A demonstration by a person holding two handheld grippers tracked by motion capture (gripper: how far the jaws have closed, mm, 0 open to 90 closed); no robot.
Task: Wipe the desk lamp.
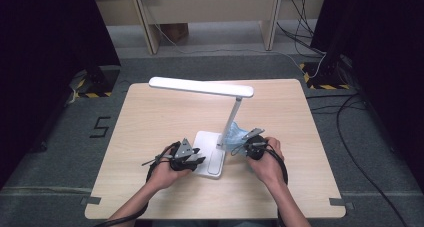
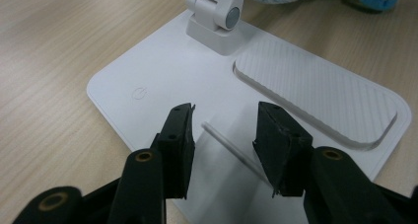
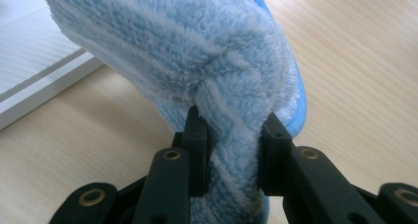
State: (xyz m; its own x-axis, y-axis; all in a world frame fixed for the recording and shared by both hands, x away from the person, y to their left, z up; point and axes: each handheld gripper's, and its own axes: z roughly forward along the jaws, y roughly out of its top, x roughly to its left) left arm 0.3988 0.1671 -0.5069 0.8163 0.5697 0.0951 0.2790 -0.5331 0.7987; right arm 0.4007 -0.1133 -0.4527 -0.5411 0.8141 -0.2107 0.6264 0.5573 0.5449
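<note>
Right tool (image 3: 227,135) clenches the soft, light blue cloth (image 3: 197,61) by a bunched fold; left tool (image 2: 224,135) released over lamp base (image 2: 162,71).

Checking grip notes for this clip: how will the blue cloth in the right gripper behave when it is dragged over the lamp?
The blue cloth looks floppy: it bunches between the right gripper. Its fluffy pile probably squashes and wipes softly, likely without rolling.

Both forearms are bare, with no sleeves showing. The left gripper (image 2: 224,135) is matte black, with blocky jaws and brass-ringed pivot screws. The right gripper (image 3: 231,150) matches it. Each carries a grey three-cornered top plate and a trailing black cable.
</note>
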